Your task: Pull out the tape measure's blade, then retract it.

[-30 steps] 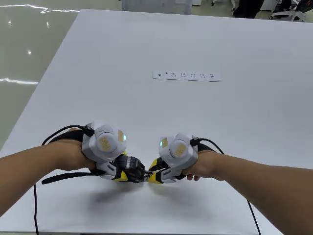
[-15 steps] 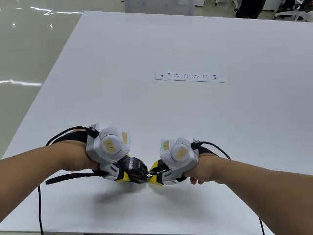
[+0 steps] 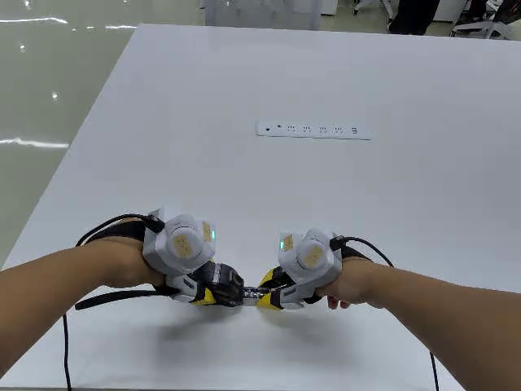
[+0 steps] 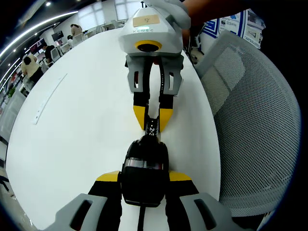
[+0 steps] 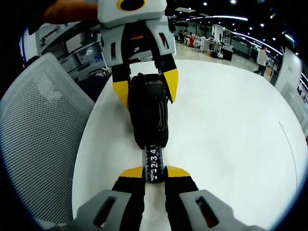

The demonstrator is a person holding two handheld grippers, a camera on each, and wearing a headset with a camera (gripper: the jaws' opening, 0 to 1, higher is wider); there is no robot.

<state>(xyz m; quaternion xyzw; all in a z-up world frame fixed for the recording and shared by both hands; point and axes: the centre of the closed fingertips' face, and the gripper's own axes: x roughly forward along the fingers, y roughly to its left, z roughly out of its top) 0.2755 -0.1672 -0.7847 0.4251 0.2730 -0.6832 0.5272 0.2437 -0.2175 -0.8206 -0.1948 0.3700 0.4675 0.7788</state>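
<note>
the tape measure (image 4: 144,166) is at the near edge of the bench (image 3: 244,81), held between the two hands; whether its base touches the bench top i cannot tell; a white power strip (image 3: 313,129) lies well apart, further up the bench.

judging by its look, the case is a hard, compact black shell, dense for its size and fairly smooth, so it wants a firm squeeze across its two flat sides, low on the body where it is widest; the blade (image 5: 153,166) is thin printed steel, stiff along its curve but quick to kink if bent sideways, and probably spring-loaded, so it will tug back toward the case; the best hold is flat across its faces near the tip, pulled straight in line with the mouth.

the left claw (image 4: 144,177) is clenched on the case, a yellow tip pressed to each side; the right claw (image 5: 154,174) is closed almost fully, pinching the blade's free end between its yellow tips; a short run of blade, with a few numerals legible, spans from the case mouth to those tips; the two claws stand nose to nose, near each other.
</note>
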